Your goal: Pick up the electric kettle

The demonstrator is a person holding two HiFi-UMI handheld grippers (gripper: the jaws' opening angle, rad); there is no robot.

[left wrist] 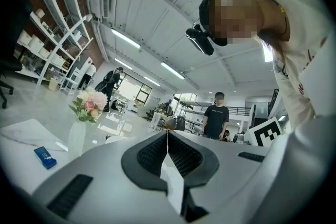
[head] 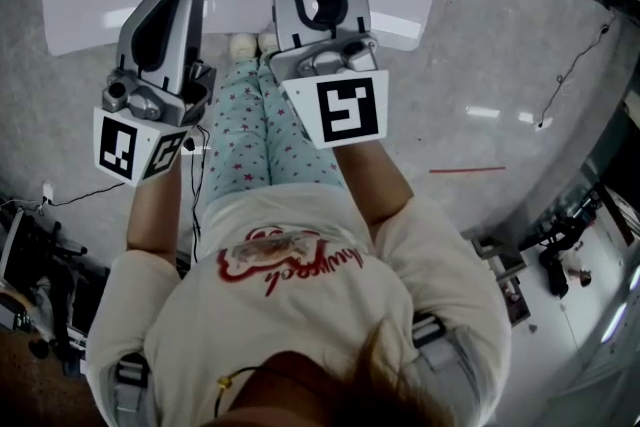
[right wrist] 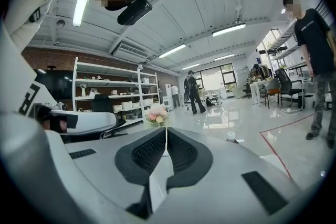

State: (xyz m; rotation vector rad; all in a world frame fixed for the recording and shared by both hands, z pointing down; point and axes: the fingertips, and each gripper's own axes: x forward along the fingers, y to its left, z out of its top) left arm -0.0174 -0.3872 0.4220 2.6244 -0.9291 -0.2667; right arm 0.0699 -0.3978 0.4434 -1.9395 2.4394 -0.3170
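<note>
1. Left gripper (left wrist: 167,134): black ribbed pads pressed flat together, nothing between them. You hold it level, and its marker cube (head: 135,147) sits at the rear, over your forearm.
2. Right gripper (right wrist: 166,131): jaws closed pad to pad, nothing held. You hold it just beside the left one and slightly further forward.
3. Patterned trousers (head: 250,135): below and between the two grippers.
4. White table (head: 100,5): directly ahead of both sets of tips, its near edge under them.
5. Vase of pink flowers (left wrist: 88,105): on the table, ahead and to the left of the left gripper's tips.
6. Small blue packet (left wrist: 45,157): on the table, further left and nearer you than the vase.
7. Red tape line (head: 466,170): on the floor, well out to the right of the right gripper.
8. Standing person in a dark shirt (left wrist: 215,115): far beyond the table.
9. Electric kettle: in none of your views, so its place cannot be told.
</note>
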